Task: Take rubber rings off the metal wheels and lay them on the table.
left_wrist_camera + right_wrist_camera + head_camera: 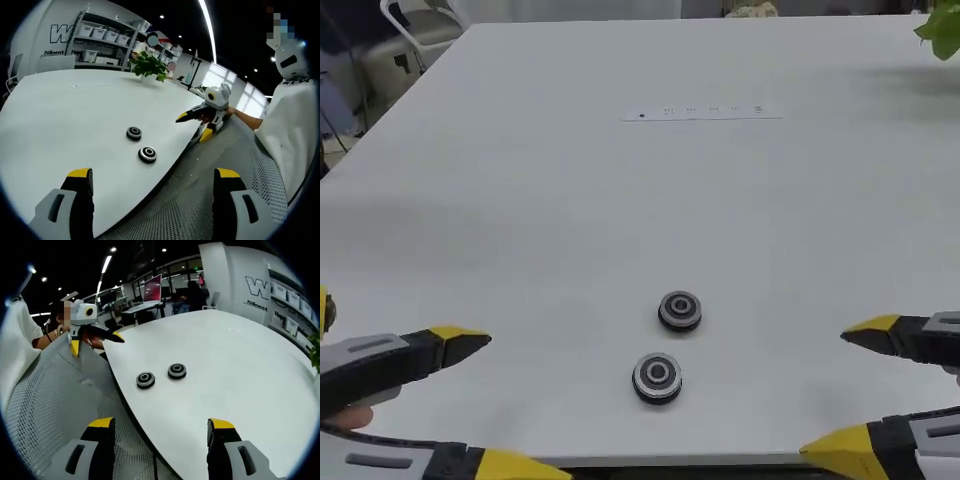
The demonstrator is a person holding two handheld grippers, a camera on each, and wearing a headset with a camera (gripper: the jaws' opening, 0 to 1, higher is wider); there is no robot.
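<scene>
Currently, wheels: near wheel [657, 378] and far wheel [680, 310] lie flat, close together but apart, by the near edge of the white table [620, 200].
Rings: rubber rings [657, 397], black, one seated around each wheel.
Left gripper [495, 402]: left of the wheels, jaws wide, holding nothing.
Right gripper [835, 392]: right of the wheels, jaws wide, holding nothing.
Surroundings: plant [942, 30], far right.
</scene>
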